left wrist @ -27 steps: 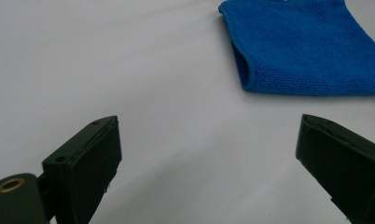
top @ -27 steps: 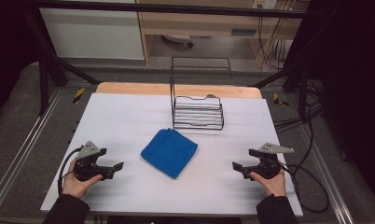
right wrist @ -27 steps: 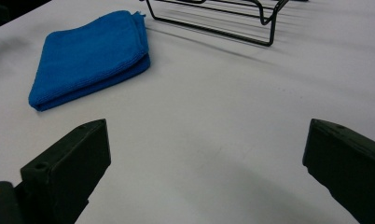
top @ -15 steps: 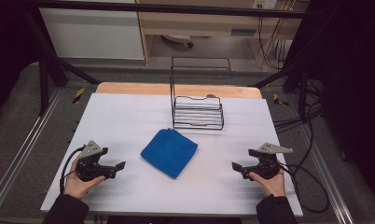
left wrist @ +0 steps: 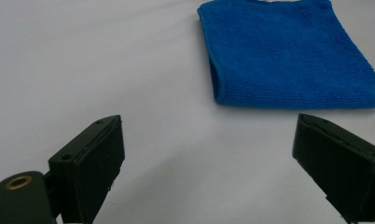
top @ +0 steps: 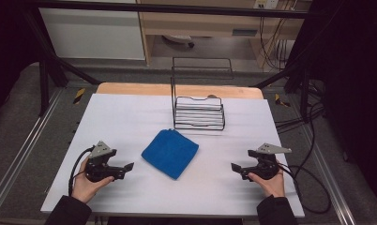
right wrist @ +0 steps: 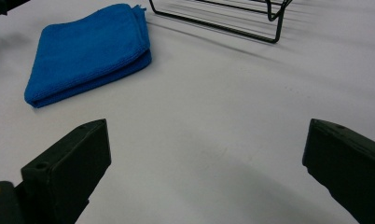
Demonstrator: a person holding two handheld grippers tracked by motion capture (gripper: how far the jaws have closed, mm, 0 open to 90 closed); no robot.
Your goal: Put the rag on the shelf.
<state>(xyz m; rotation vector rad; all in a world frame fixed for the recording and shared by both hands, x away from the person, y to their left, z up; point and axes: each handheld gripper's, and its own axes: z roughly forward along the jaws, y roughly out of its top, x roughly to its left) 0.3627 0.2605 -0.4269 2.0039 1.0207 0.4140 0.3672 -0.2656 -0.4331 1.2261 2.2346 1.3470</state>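
Cloth (top: 170,153) dead centre on the white table (top: 130,117), folded blue, lying flat and turned cornerwise to the table's edges in the high view. Nothing touches it. Just behind it stands the black wire rack (top: 199,112), close but apart from the cloth, its tall back frame rising toward the table's far edge.

Left gripper (top: 125,168) sits low on the near left, near the cloth's left corner, jaws pointing toward it and spread wide with bare table between them. Right gripper (top: 235,168) mirrors it on the near right, a little farther off the cloth, jaws likewise wide apart and holding nothing. Each is cradled in a hand at the table's near edge.

Now the close-ups earn their keep. Left gripper view: the cloth (left wrist: 288,51) lies ahead and to the right of the gap, and its terry weave and rounded folded edge show plainly, which the high view cannot resolve. Right gripper view: the cloth (right wrist: 90,51) lies ahead to the left, its stacked layers visible at the side, and the rack's (right wrist: 223,18) bottom wires cross the top of the picture with their thin shadows on the table. The high view alone gives both hands, the trailing cables and the grey plates.
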